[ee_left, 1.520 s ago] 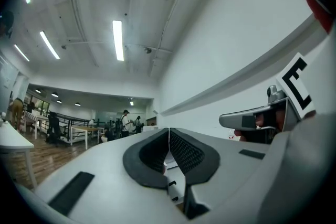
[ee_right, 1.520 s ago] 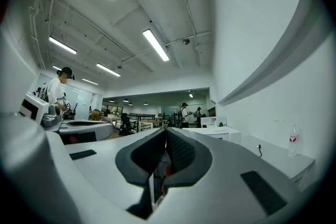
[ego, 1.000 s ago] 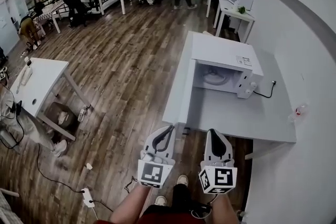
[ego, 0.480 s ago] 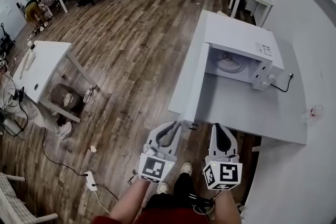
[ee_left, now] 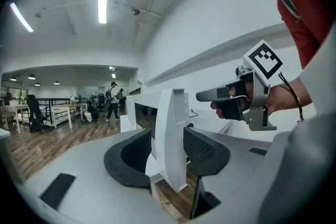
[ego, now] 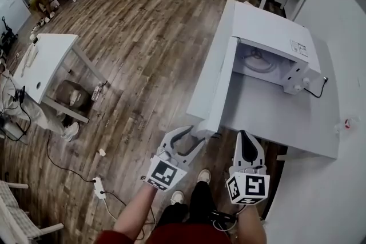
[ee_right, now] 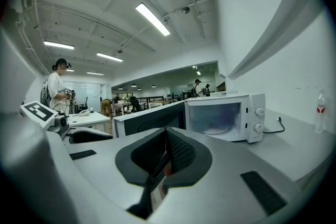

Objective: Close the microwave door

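Note:
The white microwave stands on a white table, and its door is swung wide open toward me. My left gripper is at the door's free edge. In the left gripper view its jaws are opening and that edge stands between the pads, which do not press on it. My right gripper is shut and empty, held beside the left one just in front of the table. In the right gripper view the open cavity and knobs of the microwave lie ahead.
A black power cord runs from the microwave's right side. A small bottle lies at the table's right edge. Another white desk stands at the left, with a power strip and cables on the wooden floor. People stand far back.
Both grippers have sunk and come closer to the open door. The left jaws, shut before, now stand apart around the door's free edge.

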### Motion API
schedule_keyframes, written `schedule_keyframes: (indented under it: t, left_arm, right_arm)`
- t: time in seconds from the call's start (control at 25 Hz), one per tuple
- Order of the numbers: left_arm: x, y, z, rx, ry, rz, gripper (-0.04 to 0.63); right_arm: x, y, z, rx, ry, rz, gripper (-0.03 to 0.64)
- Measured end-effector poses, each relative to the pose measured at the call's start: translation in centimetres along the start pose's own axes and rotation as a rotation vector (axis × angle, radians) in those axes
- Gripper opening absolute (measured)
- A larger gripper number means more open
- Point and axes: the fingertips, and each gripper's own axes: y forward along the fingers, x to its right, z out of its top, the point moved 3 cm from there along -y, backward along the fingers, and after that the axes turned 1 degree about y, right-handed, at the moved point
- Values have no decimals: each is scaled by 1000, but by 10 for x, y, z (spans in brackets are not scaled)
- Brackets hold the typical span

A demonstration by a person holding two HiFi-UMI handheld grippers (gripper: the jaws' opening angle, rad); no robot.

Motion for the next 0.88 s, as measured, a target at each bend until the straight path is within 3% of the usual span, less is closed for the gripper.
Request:
schedule_keyframes:
  t: [0.52,0.88]
  left_arm:
    - [-6,27,-6,-28,38,-221,193]
    - [-2,32,-6,-30,78,-248,192]
  right_arm:
    - [7,25,-16,-57,-1,8,28]
    - [7,30,-16,-57,-1,-2,28]
